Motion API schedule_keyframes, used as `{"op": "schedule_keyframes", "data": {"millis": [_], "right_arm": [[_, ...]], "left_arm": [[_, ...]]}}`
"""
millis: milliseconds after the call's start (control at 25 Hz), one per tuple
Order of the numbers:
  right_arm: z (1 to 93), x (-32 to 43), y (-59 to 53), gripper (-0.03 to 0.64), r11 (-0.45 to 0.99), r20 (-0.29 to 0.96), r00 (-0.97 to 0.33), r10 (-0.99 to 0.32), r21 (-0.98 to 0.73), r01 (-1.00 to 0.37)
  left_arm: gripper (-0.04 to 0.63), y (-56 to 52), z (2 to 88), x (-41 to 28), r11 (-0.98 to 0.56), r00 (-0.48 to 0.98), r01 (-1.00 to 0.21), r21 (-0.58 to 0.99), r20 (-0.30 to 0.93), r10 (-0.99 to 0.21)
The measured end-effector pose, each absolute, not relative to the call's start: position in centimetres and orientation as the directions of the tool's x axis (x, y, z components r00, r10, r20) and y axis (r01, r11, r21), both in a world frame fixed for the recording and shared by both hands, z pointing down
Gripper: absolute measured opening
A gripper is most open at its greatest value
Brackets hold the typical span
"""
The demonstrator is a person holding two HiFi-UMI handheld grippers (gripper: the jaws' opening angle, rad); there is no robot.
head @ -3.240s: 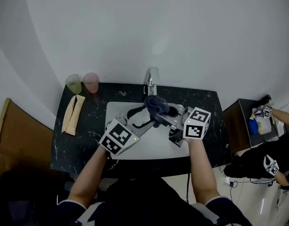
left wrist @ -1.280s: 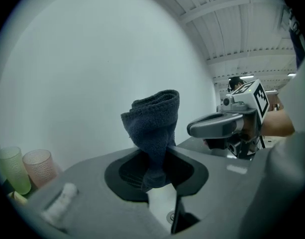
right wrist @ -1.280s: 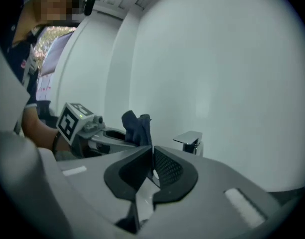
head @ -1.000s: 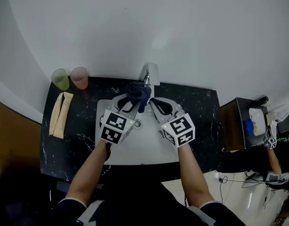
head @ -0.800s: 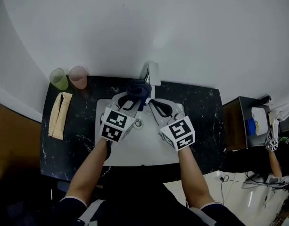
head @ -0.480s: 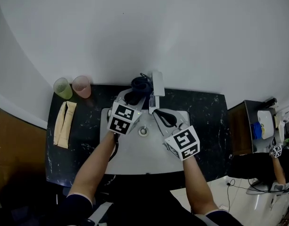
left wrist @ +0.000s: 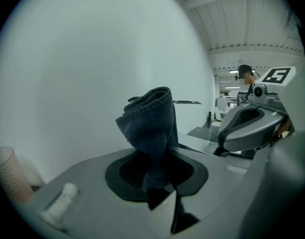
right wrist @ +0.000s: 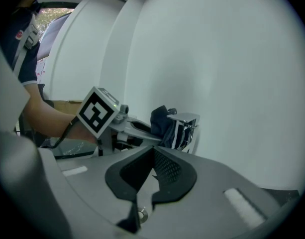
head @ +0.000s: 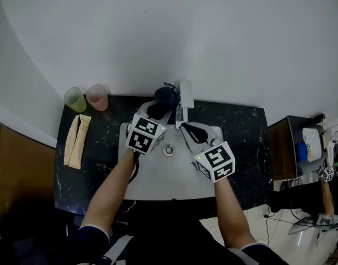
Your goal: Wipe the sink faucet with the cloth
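A person's left gripper [head: 157,110] clamps a dark blue folded terry cloth [head: 166,97] and holds it against the left side of the chrome sink faucet [head: 184,95], at the back edge of the white basin [head: 169,173]. The right gripper [head: 185,128] hangs over the basin just in front of the faucet, clenched on nothing. Green [head: 75,99] and pink [head: 96,96] plastic cups stand at the back left of the black speckled worktop [head: 240,142].

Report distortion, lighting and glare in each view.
Head view: wide-angle bowing, even light, deep shadow below the counter. Left gripper view: fisheye, black corners, cloth sharp against a plain pale wall. Right gripper view: same fisheye vignette, striped reflections on the chrome faucet, wall nearly washed out.
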State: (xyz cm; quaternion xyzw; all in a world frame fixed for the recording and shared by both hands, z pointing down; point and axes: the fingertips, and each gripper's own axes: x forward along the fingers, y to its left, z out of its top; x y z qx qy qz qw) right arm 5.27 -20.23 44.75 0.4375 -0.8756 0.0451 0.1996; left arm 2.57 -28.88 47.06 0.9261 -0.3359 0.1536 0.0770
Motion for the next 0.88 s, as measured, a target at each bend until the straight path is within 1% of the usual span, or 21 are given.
{"op": "schedule_keyframes", "data": {"millis": [400,520,760,880], "right_arm": [[44.8,5.7,-20.7,0.005,0.587,0.392,-0.516,-0.762,0.08,-0.806],[44.8,5.7,-20.8,0.005,0.583,0.39,-0.513,-0.764,0.077,-0.809],[44.9,5.6,-20.8,0.005,0.578,0.397,-0.505,-0.766,0.081,-0.812],[45.0,5.6,-20.7,0.005,0.572,0.394,-0.501,-0.77,0.081,-0.816]], "left_arm": [[0.083,-22.8,47.2,2.0,-0.795,0.754,-0.605,0.046,0.355,-0.553],[0.084,-22.2,46.9,1.7,-0.795,0.753,-0.605,0.037,0.349,-0.557],[0.084,-24.2,43.1,1.1,-0.778,0.751,-0.629,0.014,0.268,-0.603],[0.084,-25.5,41.4,1.5,-0.784,0.759,-0.621,-0.01,0.241,-0.605]]}}
